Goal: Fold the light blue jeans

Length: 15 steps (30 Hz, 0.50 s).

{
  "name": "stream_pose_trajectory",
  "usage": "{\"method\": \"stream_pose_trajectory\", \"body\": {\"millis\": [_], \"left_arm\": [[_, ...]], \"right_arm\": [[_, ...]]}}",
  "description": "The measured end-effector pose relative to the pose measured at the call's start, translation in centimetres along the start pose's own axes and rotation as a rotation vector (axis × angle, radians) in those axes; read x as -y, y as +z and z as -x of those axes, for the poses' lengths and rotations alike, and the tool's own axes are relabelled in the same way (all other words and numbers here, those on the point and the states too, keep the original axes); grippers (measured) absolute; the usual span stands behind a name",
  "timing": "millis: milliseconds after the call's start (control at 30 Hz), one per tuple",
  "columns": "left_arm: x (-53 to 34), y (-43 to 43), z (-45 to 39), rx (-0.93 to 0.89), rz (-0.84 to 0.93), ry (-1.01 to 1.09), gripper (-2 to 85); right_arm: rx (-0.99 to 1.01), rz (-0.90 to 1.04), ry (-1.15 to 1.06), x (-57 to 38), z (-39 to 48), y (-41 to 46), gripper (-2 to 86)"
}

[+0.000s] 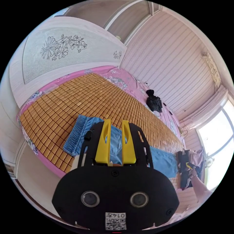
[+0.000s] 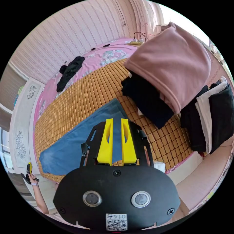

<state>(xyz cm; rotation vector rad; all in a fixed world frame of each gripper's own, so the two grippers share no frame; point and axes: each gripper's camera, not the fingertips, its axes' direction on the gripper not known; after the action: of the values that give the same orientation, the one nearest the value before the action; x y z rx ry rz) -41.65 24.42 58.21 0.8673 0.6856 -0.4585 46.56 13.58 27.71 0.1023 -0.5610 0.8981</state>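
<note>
Jeans flat on mat | left tool, right tool narrowly parted, seemingly empty

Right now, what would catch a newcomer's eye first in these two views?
The light blue jeans lie stretched flat along the near edge of the orange bamboo mat covering the bed. Beyond the leg end stands a pile of folded clothes topped by a pink garment, and a crumpled black garment sits on the pink sheet.

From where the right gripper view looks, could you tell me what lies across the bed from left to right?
Headboard → black garment → light blue jeans → pink folded garment → black and white folded pile.
</note>
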Motion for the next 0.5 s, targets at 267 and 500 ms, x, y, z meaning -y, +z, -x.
{"method": "stream_pose_trajectory", "body": {"millis": [267,500], "left_arm": [[-9.3,12.4,-2.8,0.341,0.506,0.32,0.0],[-12.7,13.7,-4.0,0.555,0.575,0.546,-1.0]], "right_arm": [[-0.091,0.106,-0.12,-5.0,-0.3,8.2,2.3],[-0.247,0.262,-0.337,-8.6,-0.4,9.3,0.3]]}}
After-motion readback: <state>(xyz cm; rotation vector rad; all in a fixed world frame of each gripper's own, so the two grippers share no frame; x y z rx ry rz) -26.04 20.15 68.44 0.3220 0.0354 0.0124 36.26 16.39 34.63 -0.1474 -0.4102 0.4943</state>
